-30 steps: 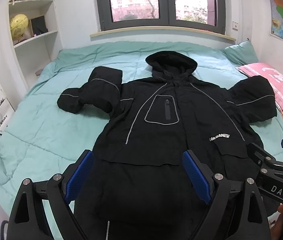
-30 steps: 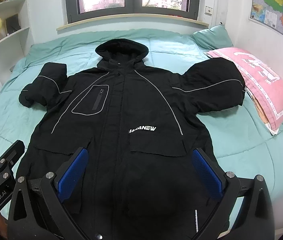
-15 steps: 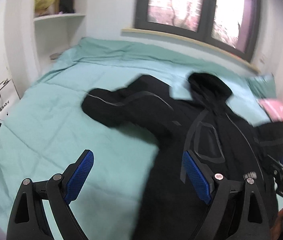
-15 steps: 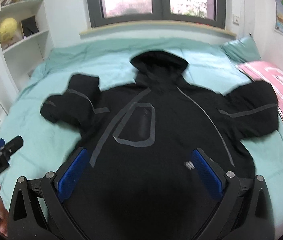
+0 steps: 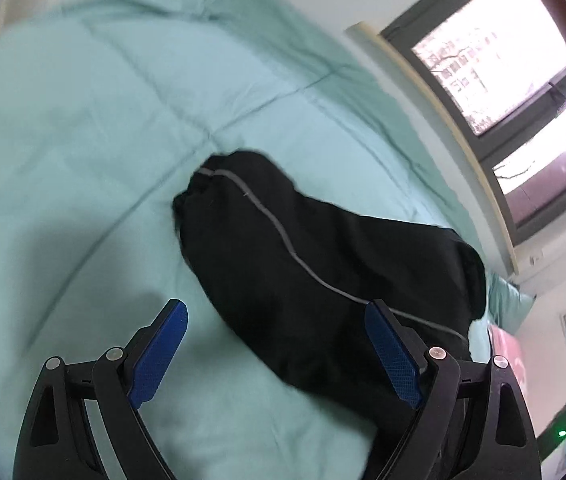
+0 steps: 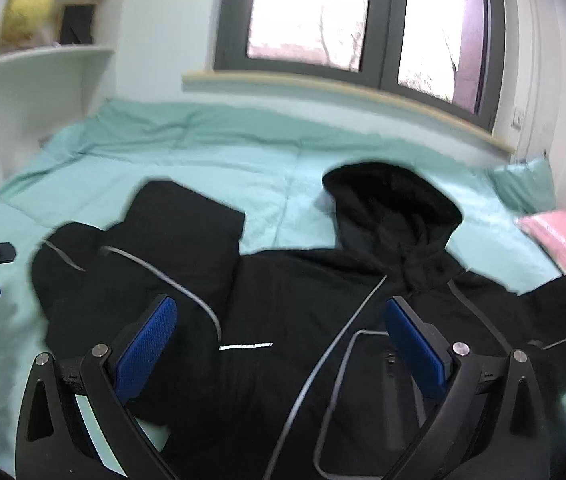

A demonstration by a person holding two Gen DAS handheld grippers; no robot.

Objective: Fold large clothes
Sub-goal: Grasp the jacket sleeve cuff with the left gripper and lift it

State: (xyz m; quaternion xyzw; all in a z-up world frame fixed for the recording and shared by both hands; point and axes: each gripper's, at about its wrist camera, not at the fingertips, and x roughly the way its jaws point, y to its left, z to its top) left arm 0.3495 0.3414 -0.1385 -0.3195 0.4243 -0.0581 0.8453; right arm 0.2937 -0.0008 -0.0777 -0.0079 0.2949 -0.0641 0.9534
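My left gripper (image 5: 275, 348) and right gripper (image 6: 281, 346) both hung released, holding nothing, above the black hooded jacket (image 6: 323, 320) spread flat on the teal quilt (image 6: 211, 160), its folded sleeve (image 5: 283, 248) lying near my left tongs.

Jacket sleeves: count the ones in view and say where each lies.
2. One sleeve lies bent on the quilt left of the hood; the other runs off the right edge, mostly out of frame.

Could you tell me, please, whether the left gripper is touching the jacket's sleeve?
Cannot tell. In the left wrist view the open left gripper frames the sleeve, but blur hides any gap.
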